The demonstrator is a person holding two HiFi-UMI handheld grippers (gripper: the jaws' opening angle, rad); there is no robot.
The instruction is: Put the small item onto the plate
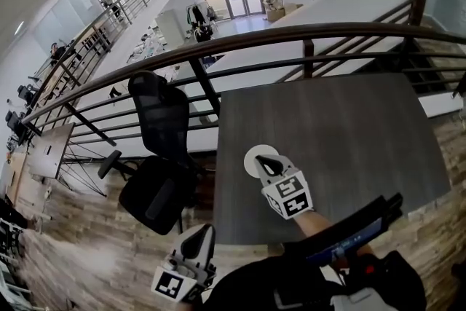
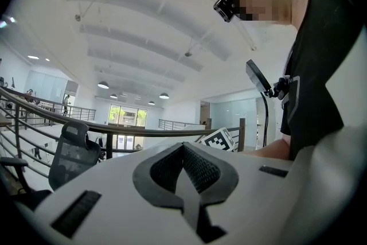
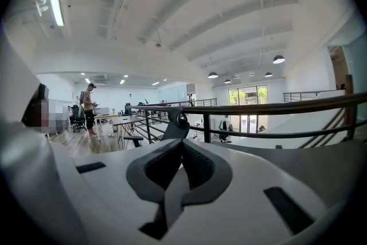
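Observation:
A small white plate (image 1: 250,162) lies near the front left of the dark grey table (image 1: 349,135). My right gripper (image 1: 262,160) hangs right over the plate with its tip above the plate's middle. Its jaws (image 3: 182,144) are shut, the pads meet, and nothing shows between them. My left gripper (image 1: 204,231) is held low, off the table's front left corner, pointing up and away. It (image 2: 183,146) is shut too, with nothing in it. No small item shows in any view; the part of the plate under the right gripper is hidden.
A dark metal railing (image 1: 291,36) runs along the table's far and left sides, with an open drop to a lower floor behind it. A black office chair (image 1: 156,156) stands left of the table. The right gripper's marker cube (image 2: 218,137) shows in the left gripper view.

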